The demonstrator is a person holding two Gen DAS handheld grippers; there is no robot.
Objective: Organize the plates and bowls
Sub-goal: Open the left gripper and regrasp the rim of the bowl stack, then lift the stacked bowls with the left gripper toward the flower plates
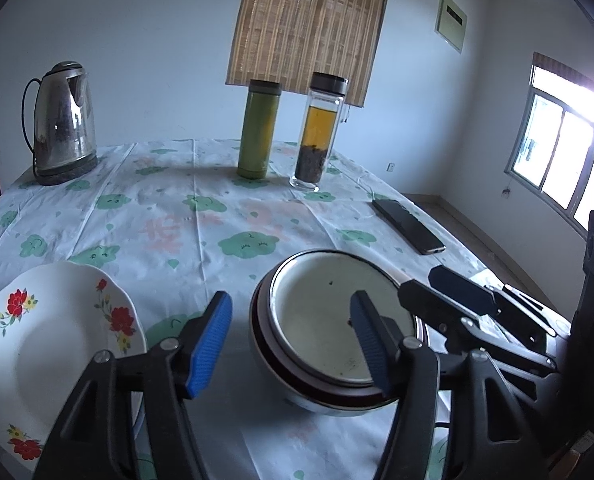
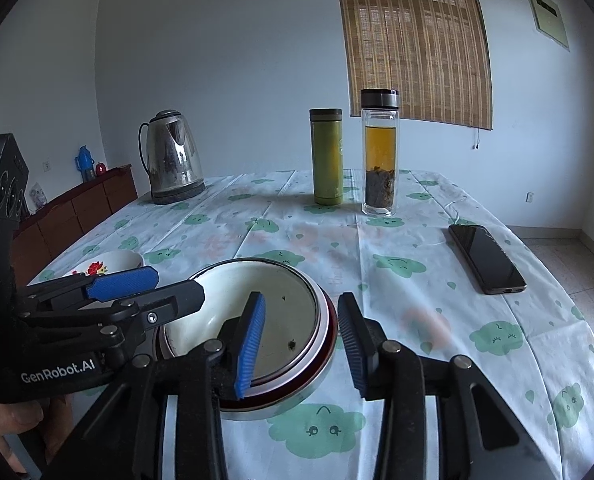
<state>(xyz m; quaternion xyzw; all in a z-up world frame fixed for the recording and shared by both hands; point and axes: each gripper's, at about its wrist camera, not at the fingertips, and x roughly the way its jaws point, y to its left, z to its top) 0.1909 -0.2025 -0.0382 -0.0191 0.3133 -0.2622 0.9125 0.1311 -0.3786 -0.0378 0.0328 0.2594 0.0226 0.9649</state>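
Observation:
A stack of bowls stands on the table near the front; a cream bowl nests in a bowl with a dark red rim. My left gripper is open, its jaws astride the stack's left rim. My right gripper is open, its jaws astride the stack's right rim. A white plate with red flowers lies left of the bowls; it also shows in the right wrist view.
A steel kettle stands at the far left. A green flask and a glass tea bottle stand at the back. A black phone lies on the right. The table has a cloud-print cloth.

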